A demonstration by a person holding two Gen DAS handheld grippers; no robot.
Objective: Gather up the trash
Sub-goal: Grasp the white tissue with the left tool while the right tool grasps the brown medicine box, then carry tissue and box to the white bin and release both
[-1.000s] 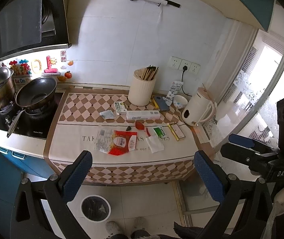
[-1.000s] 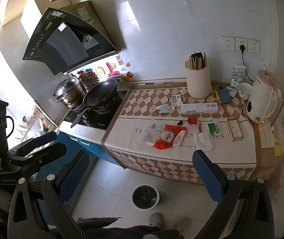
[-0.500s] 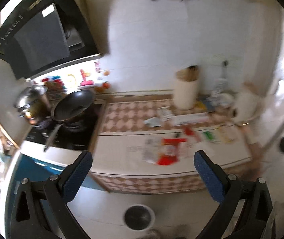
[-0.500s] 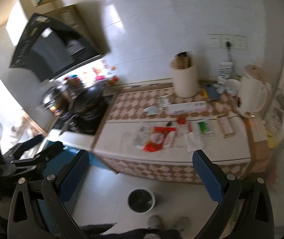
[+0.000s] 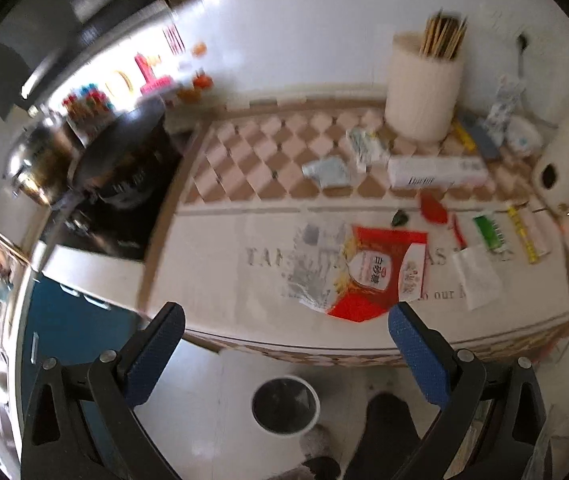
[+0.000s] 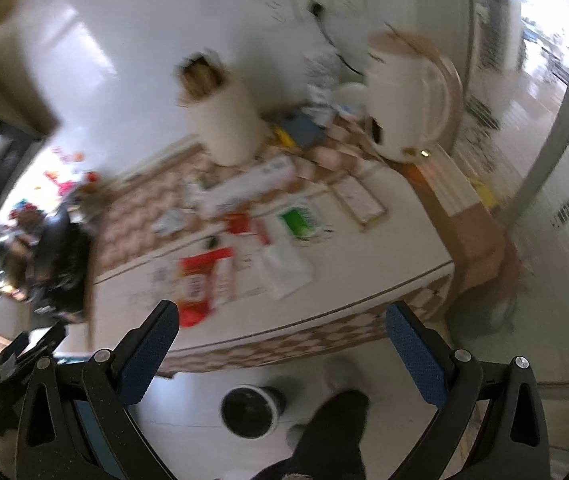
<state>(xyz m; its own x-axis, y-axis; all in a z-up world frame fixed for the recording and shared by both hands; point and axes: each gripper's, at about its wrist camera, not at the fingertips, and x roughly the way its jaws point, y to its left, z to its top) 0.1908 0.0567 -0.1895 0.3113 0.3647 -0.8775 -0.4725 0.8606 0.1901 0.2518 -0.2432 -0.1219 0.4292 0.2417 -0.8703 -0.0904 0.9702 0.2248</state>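
Trash lies spread on the cloth-covered counter (image 5: 220, 280): a red snack wrapper (image 5: 372, 272) (image 6: 198, 276), a clear printed wrapper (image 5: 314, 268), a white napkin (image 5: 476, 276) (image 6: 286, 270), a green packet (image 5: 488, 230) (image 6: 298, 220), a long white box (image 5: 436, 170) (image 6: 248, 188) and small red scraps (image 5: 432, 208). A round bin (image 5: 285, 404) (image 6: 250, 410) stands on the floor below the counter. My left gripper (image 5: 284, 354) is open and empty, before the counter's front edge. My right gripper (image 6: 282, 350) is open and empty, also in front of the counter.
A white chopstick holder (image 5: 424, 84) (image 6: 226, 120) and a white kettle (image 5: 564, 168) (image 6: 408, 108) stand at the back and right. A black pan (image 5: 120, 144) and a steel pot (image 5: 40, 164) sit on the stove at left. The person's foot (image 5: 384, 436) is by the bin.
Both grippers have moved closer to the counter and the views are blurred by motion. The left view has swung left, the right view right. Both stay open.
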